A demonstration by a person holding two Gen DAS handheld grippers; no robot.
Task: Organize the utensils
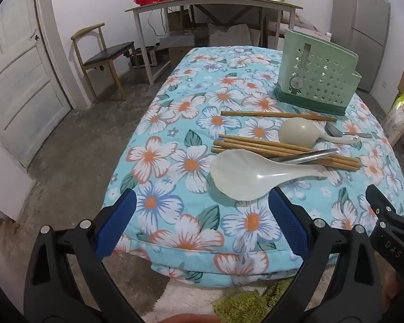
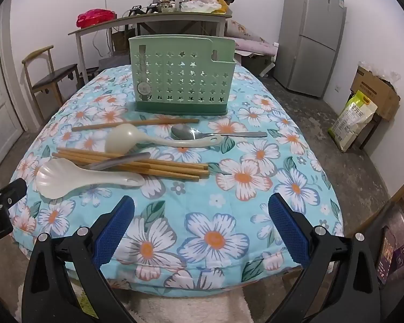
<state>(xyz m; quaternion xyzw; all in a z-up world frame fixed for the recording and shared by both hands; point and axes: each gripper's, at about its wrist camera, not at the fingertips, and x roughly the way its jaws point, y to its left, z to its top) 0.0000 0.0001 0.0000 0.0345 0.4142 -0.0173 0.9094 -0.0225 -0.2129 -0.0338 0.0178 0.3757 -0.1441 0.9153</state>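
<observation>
My left fingers (image 1: pixel 202 223) and right fingers (image 2: pixel 200 224) hang spread wide and empty at the near edge of the quilted surface (image 2: pixel 256 188); the white scoop (image 2: pixel 75 179) lies across the chopsticks (image 2: pixel 148 165), so lifting it carelessly could scatter them; the green holder (image 2: pixel 181 80) waits behind, spoon (image 2: pixel 191 134) and ladle (image 2: pixel 137 140) in between.

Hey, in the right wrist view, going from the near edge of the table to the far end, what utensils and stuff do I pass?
Right claw → white scalloped rice paddle → bundle of chopsticks → cream ladle → single pair of chopsticks → green utensil holder. The metal spoon lies level with the ladle, so I left it out.
</observation>
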